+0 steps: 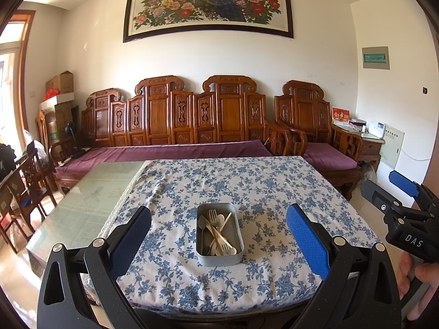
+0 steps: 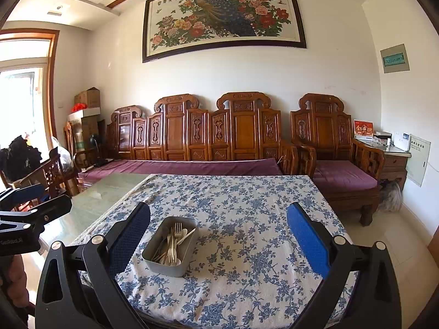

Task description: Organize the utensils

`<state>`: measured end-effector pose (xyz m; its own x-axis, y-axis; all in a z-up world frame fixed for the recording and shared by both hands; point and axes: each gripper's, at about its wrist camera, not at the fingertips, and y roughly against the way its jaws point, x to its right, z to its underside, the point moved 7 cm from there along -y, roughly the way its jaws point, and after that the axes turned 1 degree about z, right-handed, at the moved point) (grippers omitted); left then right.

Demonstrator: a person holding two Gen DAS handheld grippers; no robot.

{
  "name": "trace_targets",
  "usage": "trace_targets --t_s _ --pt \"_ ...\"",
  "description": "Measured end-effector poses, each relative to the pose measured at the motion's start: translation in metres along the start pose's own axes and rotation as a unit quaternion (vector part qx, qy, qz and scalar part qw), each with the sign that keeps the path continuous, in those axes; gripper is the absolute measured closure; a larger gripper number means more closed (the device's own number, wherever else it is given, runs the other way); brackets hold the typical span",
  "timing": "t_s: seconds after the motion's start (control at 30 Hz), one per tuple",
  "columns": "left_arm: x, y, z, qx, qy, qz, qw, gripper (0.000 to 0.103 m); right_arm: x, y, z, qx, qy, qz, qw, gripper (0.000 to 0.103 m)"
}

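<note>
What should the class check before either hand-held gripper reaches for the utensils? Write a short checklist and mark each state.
1. Left hand-held gripper open, holding nothing: ok.
2. Right hand-held gripper open, holding nothing: ok.
3. Tin flat on the tablecloth: ok.
4. Utensils all in the tin: ok.
5. Utensils lying apart for a single pick: not ok, they cross.
6. Sorting destination in view: not ok, none shows.

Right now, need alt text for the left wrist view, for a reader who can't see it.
A grey rectangular metal tin of mixed forks and spoons sits on a blue-and-white floral tablecloth, framed between the open left claw. The right claw hangs at the right edge, and a carved wooden sofa stands behind.
</note>
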<state>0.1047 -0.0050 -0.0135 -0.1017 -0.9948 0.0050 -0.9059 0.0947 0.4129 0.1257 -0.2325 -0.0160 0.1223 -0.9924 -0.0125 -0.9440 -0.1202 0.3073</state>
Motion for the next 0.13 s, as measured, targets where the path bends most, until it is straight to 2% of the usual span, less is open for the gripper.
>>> trace_targets --t_s 0.13 --pt "0.0006 -0.0001 0.0002 0.001 0.000 0.001 1.0000 0.008 0.0000 -0.0001 0.0000 0.000 0.000 0.000 1.000 0.003"
